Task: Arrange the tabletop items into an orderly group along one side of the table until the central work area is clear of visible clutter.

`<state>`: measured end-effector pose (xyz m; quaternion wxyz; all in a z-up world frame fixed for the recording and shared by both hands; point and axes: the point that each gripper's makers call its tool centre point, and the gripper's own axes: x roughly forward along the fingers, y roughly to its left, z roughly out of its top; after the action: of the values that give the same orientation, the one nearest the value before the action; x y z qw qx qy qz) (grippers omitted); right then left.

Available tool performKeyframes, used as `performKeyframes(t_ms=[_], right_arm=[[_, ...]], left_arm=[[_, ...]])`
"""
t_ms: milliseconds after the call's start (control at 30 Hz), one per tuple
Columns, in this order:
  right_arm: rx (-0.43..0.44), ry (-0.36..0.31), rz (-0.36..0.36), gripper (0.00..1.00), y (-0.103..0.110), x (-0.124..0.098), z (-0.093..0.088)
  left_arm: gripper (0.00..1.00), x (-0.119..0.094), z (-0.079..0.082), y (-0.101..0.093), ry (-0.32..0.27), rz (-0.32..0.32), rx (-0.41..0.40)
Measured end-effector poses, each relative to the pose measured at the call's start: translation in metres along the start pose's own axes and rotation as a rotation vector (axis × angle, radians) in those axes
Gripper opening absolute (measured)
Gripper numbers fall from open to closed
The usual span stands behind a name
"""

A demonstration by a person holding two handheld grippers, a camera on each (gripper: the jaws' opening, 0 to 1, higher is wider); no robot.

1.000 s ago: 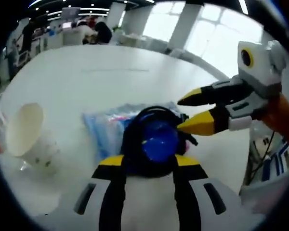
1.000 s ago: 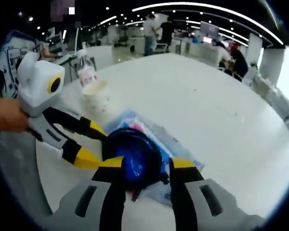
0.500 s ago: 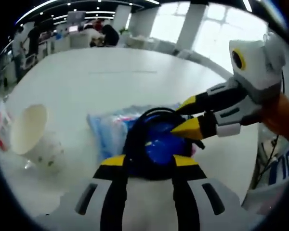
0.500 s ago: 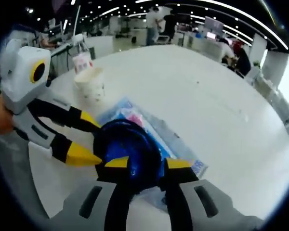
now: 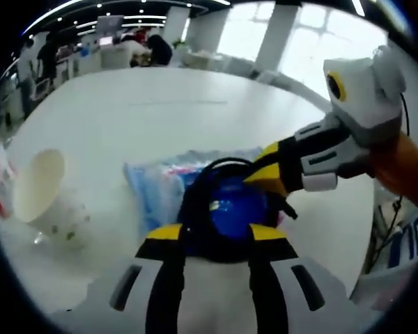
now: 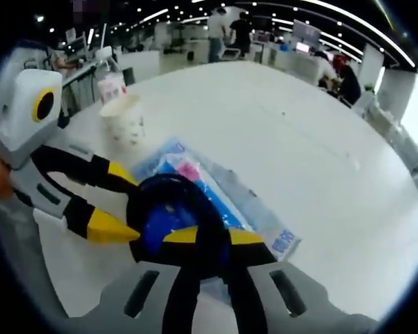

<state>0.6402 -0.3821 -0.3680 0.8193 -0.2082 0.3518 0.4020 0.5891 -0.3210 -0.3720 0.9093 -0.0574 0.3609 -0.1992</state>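
On the white table [image 5: 160,104], our left gripper [image 5: 212,233] and right gripper [image 6: 207,236] both close on the blue-and-black roll [image 5: 226,209] lying atop a plastic packet [image 6: 265,223]. We judge it light and stiff (rim suits gripping); the packet's print is unreadable. A paper cup [image 5: 42,195] stands nearby.
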Motion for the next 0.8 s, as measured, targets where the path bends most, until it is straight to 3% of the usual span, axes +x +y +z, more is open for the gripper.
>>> performKeyframes(t_ms=[367, 800], right_arm=[[0.041, -0.056, 0.019, 0.08, 0.004, -0.015, 0.003], [-0.02, -0.139, 0.02, 0.08, 0.015, -0.035, 0.014]], left_arm=[[0.31, 0.0, 0.001, 0.001, 0.003, 0.003, 0.0], [0.31, 0.002, 0.0, 0.001, 0.018, 0.008, 0.001]])
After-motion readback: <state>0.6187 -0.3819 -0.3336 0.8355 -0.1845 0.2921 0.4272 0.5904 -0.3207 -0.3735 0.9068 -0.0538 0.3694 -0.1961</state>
